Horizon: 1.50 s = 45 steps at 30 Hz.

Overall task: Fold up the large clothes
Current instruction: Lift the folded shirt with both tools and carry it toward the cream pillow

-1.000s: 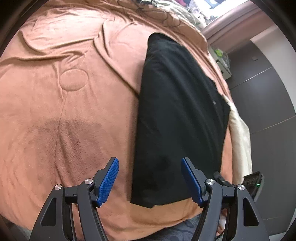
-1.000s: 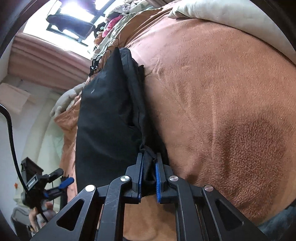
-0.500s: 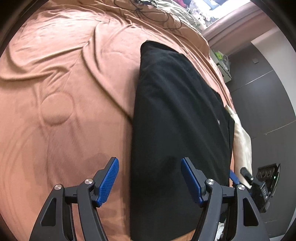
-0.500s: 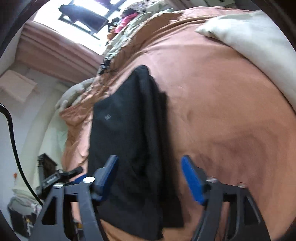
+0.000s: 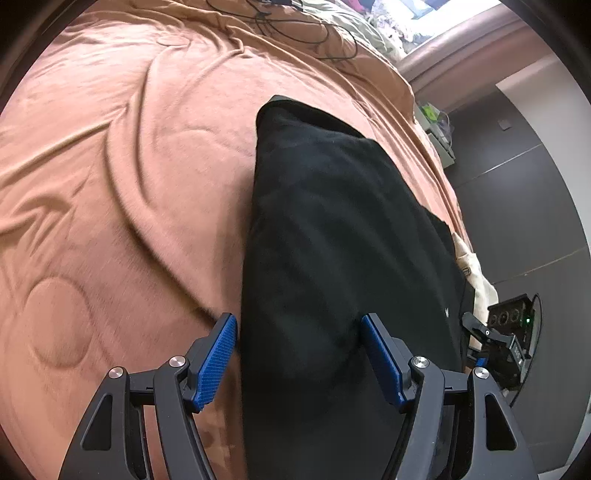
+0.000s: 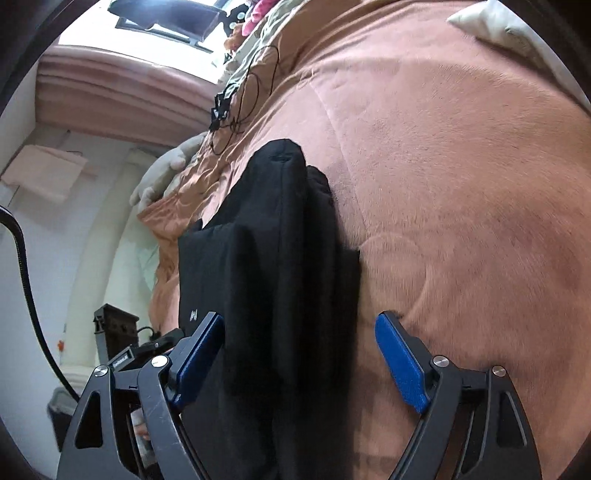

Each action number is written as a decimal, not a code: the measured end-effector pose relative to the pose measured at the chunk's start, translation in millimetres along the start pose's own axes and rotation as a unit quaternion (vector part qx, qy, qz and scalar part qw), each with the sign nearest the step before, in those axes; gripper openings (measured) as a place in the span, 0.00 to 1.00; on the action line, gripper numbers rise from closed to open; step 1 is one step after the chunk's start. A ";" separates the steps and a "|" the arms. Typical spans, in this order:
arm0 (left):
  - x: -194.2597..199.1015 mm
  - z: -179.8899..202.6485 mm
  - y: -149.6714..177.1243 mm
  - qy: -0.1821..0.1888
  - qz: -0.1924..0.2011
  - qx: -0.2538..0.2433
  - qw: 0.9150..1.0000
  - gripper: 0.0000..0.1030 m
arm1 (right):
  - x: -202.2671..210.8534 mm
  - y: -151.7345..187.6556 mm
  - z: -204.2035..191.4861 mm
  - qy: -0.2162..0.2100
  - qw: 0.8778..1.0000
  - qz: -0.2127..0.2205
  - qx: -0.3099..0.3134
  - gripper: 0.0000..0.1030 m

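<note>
A black garment [image 5: 332, 258] lies folded into a long strip on the brown bedspread [image 5: 110, 184]. My left gripper [image 5: 299, 354] is open and empty, its blue pads hovering over the strip's near end. In the right wrist view the same garment [image 6: 273, 277] runs away from me, with a small white logo on its left layer. My right gripper [image 6: 299, 354] is open and empty, spanning the strip's right edge above its near part. The other gripper shows at the garment's far side in the left wrist view [image 5: 491, 339].
Black cables [image 5: 295, 26] lie on the bedspread at the far end. A cream pillow [image 6: 517, 40] sits at the upper right. A cream cloth [image 5: 472, 273] hangs at the bed's right edge. Dark wardrobe doors [image 5: 535, 203] stand beyond it.
My right gripper let go of the black garment's edge and opened wide. Both grippers moved forward along the strip, so more of it now lies under them.
</note>
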<state>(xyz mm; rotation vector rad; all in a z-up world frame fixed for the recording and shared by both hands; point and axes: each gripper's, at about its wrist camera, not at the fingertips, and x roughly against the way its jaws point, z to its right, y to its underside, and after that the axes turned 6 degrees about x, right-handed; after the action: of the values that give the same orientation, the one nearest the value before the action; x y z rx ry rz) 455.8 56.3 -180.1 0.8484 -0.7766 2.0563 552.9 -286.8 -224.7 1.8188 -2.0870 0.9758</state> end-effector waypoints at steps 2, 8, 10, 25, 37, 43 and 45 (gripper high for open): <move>-3.7 0.5 -5.7 0.001 0.000 0.001 1.000 0.69 | -3.6 -5.5 1.5 -0.008 1.000 -0.007 0.001 0.82; -12.9 -4.3 -23.6 0.012 0.003 0.010 1.000 0.69 | -12.4 -15.0 5.8 -0.019 1.000 -0.024 -0.001 0.81; -16.2 -6.3 -27.9 0.016 0.003 0.014 1.000 0.69 | -16.0 -18.7 7.0 -0.028 0.999 -0.028 -0.003 0.78; -24.7 3.1 -65.0 0.016 0.004 0.038 0.999 0.56 | -36.6 -19.1 1.7 -0.043 0.998 -0.053 -0.011 0.23; 52.2 31.3 -49.3 0.062 0.046 0.027 0.997 0.39 | 17.3 -11.9 -74.8 -0.022 0.998 -0.001 0.065 0.15; 100.1 52.1 -27.8 0.083 0.078 0.012 0.993 0.38 | 56.9 4.4 -115.6 -0.029 0.995 0.029 0.094 0.15; 114.0 57.6 -19.5 0.094 0.088 0.010 0.992 0.37 | 68.1 10.3 -125.5 -0.036 0.993 0.037 0.103 0.15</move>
<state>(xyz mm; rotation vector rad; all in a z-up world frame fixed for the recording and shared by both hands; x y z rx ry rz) 433.9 70.8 -53.5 0.6031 -0.7482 2.2649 495.4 -266.7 -95.1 1.9109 -2.1813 1.2009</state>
